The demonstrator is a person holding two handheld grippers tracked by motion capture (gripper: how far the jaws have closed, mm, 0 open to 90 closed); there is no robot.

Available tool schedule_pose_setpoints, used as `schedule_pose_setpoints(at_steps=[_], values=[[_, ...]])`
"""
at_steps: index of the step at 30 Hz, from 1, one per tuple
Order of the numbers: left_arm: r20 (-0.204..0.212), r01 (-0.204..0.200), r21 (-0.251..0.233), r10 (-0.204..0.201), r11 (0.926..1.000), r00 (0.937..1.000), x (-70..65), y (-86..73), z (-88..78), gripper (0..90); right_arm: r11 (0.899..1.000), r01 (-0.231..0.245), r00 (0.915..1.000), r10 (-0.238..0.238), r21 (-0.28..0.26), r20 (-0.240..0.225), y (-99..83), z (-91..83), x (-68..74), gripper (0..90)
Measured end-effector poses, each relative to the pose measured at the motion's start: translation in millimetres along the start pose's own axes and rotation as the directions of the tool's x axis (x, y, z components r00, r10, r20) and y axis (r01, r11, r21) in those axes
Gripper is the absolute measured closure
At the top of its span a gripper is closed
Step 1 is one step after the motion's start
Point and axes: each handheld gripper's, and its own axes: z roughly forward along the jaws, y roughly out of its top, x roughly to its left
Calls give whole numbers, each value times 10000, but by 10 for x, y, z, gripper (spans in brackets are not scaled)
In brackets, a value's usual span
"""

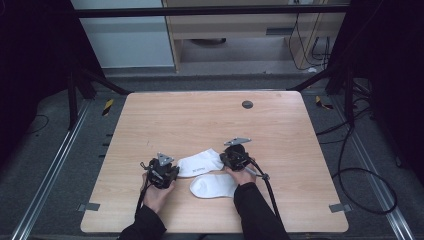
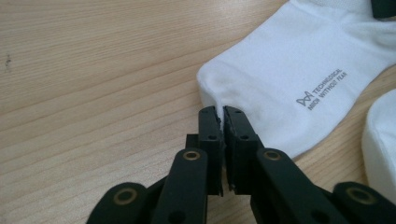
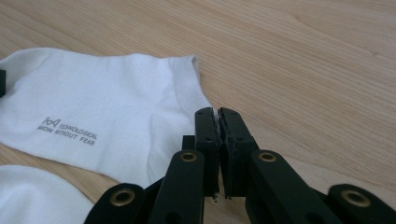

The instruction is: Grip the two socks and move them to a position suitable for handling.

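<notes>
A white sock with grey lettering [image 1: 200, 162] lies flat on the wooden table [image 1: 210, 120], with a second plain white sock [image 1: 214, 186] just in front of it. My left gripper [image 1: 176, 170] is at the lettered sock's left end. In the left gripper view its jaws [image 2: 220, 114] are shut, pinching the edge of the lettered sock [image 2: 289, 70]. My right gripper [image 1: 223, 159] is at the sock's right end. In the right gripper view it [image 3: 217, 114] is shut on the ribbed cuff edge of that sock [image 3: 107, 107]. The plain sock [image 3: 37, 196] shows at the lower left.
A small dark round disc [image 1: 247, 104] sits near the table's far edge. Black cables [image 1: 360, 172] lie on the floor to the right of the table. Metal rails run along both sides. A person's hands and dark sleeves reach in from the near edge.
</notes>
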Motion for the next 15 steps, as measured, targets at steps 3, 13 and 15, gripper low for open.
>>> schedule_pose_setpoints(at_steps=[3,13,15], values=[[37,34,-252,-33,9997,10000,10,11,-29,881,9997,23,9999,-25,-229,-106,5,-32,8,870],[317,188,-1178,-151,9929,9994,-5,150,-137,883,9952,-18,9996,-8,-974,-273,71,-223,3,871],[408,129,-1297,-76,9915,9991,-34,189,-144,882,9931,-62,9995,26,-1173,-309,98,-302,-17,871]])
